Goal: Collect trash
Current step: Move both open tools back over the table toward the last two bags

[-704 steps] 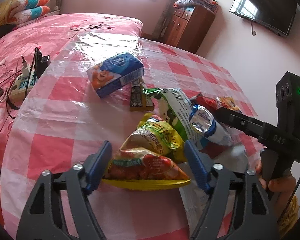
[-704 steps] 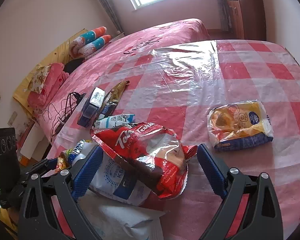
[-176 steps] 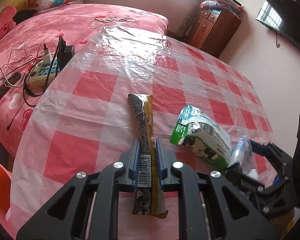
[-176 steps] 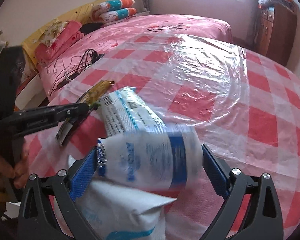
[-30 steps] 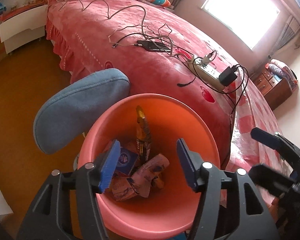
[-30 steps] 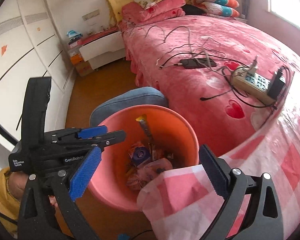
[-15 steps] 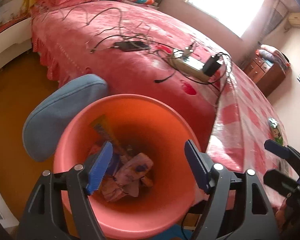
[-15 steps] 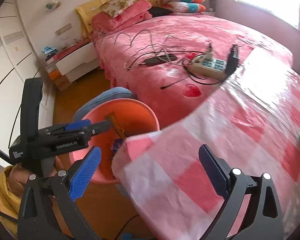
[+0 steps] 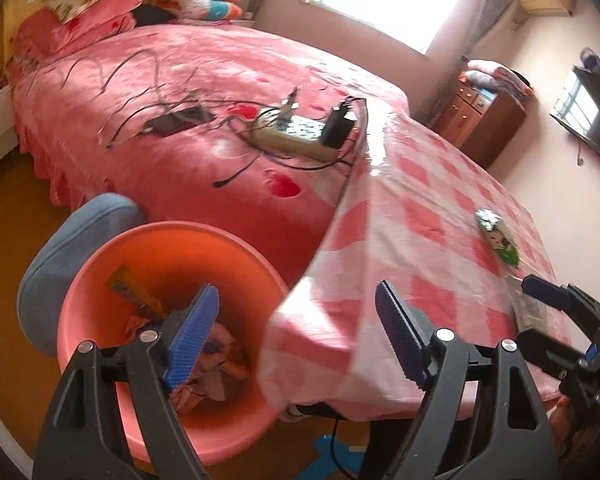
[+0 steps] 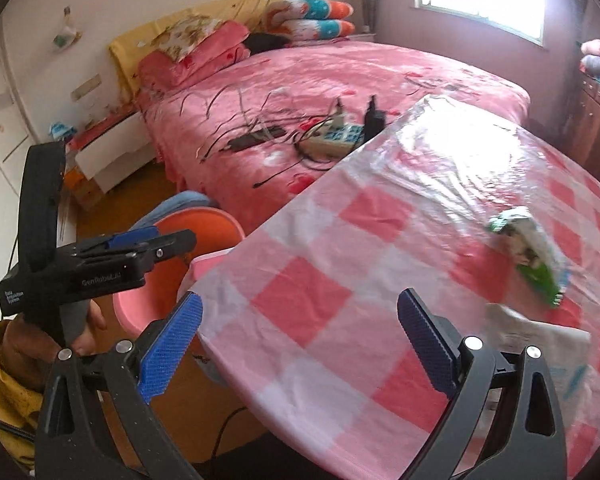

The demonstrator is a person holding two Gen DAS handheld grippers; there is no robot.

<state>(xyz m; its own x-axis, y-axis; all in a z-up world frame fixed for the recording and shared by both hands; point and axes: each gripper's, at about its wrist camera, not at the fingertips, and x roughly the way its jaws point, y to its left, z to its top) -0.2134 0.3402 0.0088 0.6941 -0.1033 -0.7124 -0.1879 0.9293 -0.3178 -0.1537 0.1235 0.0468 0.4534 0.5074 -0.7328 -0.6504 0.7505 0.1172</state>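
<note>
Left wrist view: orange bin (image 9: 100, 264) holds wrappers; left gripper (image 9: 296, 336) opening, right gripper (image 10: 296, 340) open, both empty; green packet (image 10: 528, 252) remains on the table.

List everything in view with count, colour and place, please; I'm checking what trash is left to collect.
Snack bag: one, green and white, on the checked tablecloth.
White bag: one, white with blue print, at the table's near edge.
Bin: one, orange-pink, on the floor beside the table, wrappers inside.
Tablecloth: one, pink and white checks, under clear plastic.
Power strip: one, beige, on the pink bed with black cables.
Cushion: one, blue, behind the bin.
Cabinet: one, brown, by the far wall.
Left gripper: black with blue pads, jaws opening, nothing between them.
Right gripper: black with blue pads, open, empty.
</note>
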